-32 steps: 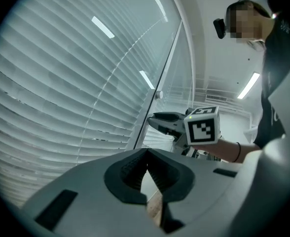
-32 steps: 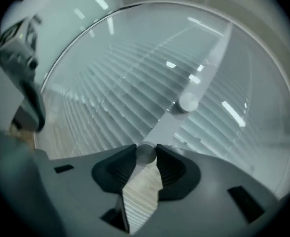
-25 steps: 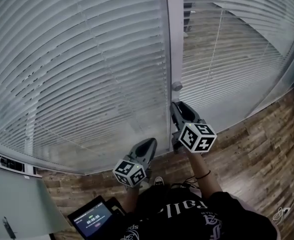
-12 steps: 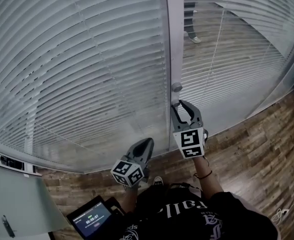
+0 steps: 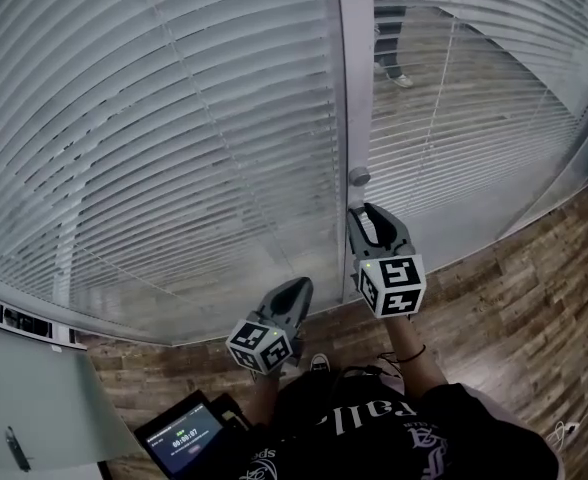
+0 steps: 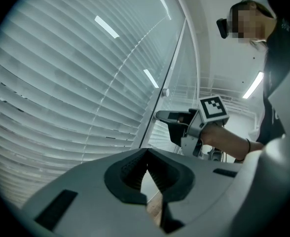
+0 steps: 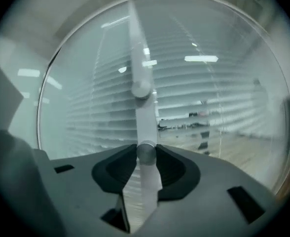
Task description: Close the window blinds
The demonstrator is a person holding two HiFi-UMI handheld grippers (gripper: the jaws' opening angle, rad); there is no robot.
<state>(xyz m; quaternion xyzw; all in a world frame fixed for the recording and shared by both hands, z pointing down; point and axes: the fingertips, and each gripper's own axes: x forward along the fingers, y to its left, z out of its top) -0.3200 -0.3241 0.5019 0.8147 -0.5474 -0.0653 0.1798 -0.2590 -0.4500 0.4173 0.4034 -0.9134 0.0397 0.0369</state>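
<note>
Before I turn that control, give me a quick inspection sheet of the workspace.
Surface: wooden floor.
Job's things: blinds, right panel still see-through; lower knob on the window frame.
Clutter: tablet.
Grippers: right gripper shut on lower knob; left gripper shut, empty, held low.
Cables: white cable, apparently, on floor at right.
Surroundings: room beyond glass.

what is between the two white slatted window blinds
A pale vertical frame post, seen in the head view; the right tongs grip a small round grey knob on it.
</note>
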